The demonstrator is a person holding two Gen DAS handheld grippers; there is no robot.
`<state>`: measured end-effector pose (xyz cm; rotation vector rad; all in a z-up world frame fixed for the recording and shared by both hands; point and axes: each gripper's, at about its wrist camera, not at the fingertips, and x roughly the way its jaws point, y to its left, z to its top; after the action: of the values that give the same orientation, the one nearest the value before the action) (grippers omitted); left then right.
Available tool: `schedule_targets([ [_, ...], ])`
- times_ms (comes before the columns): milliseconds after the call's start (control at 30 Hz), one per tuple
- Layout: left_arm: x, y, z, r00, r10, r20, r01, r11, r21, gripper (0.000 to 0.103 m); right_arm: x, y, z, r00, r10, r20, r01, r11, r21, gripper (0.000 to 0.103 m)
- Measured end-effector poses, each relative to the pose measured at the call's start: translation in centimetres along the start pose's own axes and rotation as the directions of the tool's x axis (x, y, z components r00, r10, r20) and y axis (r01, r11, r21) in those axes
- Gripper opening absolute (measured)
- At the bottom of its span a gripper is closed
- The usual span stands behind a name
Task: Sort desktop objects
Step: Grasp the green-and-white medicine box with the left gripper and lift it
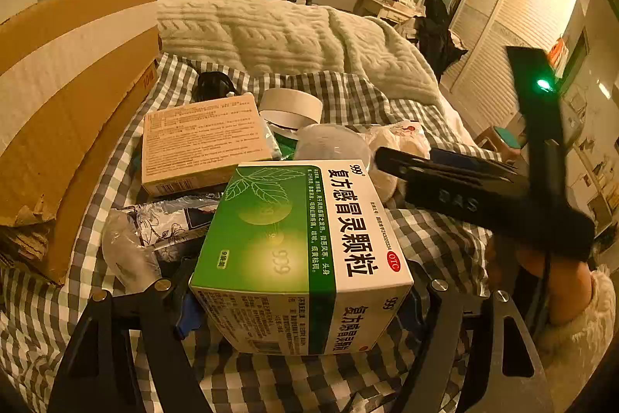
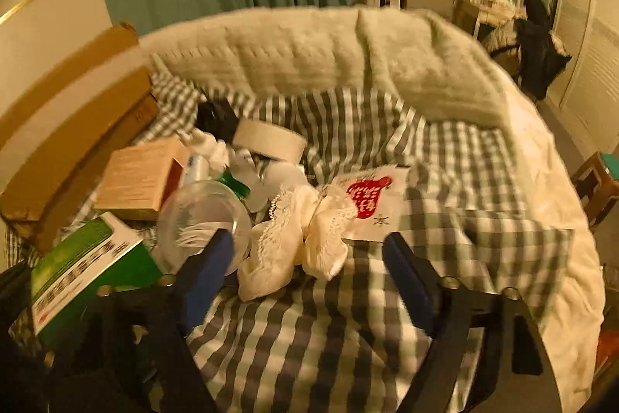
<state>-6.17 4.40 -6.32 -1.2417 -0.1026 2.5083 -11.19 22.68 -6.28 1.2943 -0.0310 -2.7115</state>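
Clutter for sorting lies heaped on the checked bedsheet (image 2: 348,355), and the piece I have in hand is the green-and-white medicine box (image 1: 298,250). My left gripper (image 1: 305,300) is clamped on it: the box sits between the two blue-padded fingers, its near end filling the gap, its printed face tilted up toward the left wrist camera. From the right wrist view the same box (image 2: 89,269) shows at the lower left edge, blurred.

Just behind it lies a tan cardboard carton (image 1: 205,142), flat, printed side up, with a crinkled plastic-wrapped floral packet (image 1: 162,223) beside the green box's left side. Farther back, a roll of white tape (image 1: 292,107) rests on the sheet, and a clear plastic dome-shaped piece (image 1: 332,142) sits in front of it.

My right gripper (image 2: 309,258) has its jaws wide apart and holds nothing. It hovers over the sheet with cream lace-trimmed socks (image 2: 294,242) lying between and just beyond the fingertips; whether the left pad (image 2: 211,258) touches the clear dome (image 2: 205,219) I cannot tell. A white packet with a red print (image 2: 367,204) lies just past the socks.

A large brown cardboard box (image 1: 73,95) stands along the left of the pile, and a cream knitted blanket (image 1: 294,37) is bunched behind everything.
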Motion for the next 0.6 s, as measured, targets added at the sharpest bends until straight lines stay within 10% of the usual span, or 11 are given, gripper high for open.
schedule_targets([
  [133,-0.5,0.2,0.0,1.000,-0.003,0.016,0.003,1.000,-0.011,0.079,2.0,-0.4,-0.1,0.996,0.014,-0.085,-0.012,1.000,0.023,0.073],
  [300,-1.0,0.9,-0.1,0.999,-0.010,0.030,0.012,0.999,-0.042,0.079,1.6,-0.3,-0.7,0.997,0.001,-0.075,-0.001,1.000,-0.006,0.022],
  [600,-3.2,0.9,-0.2,0.993,-0.016,0.115,0.021,0.999,-0.047,0.078,-4.2,-0.3,-0.8,0.998,0.028,0.052,-0.028,1.000,-0.014,0.019],
])
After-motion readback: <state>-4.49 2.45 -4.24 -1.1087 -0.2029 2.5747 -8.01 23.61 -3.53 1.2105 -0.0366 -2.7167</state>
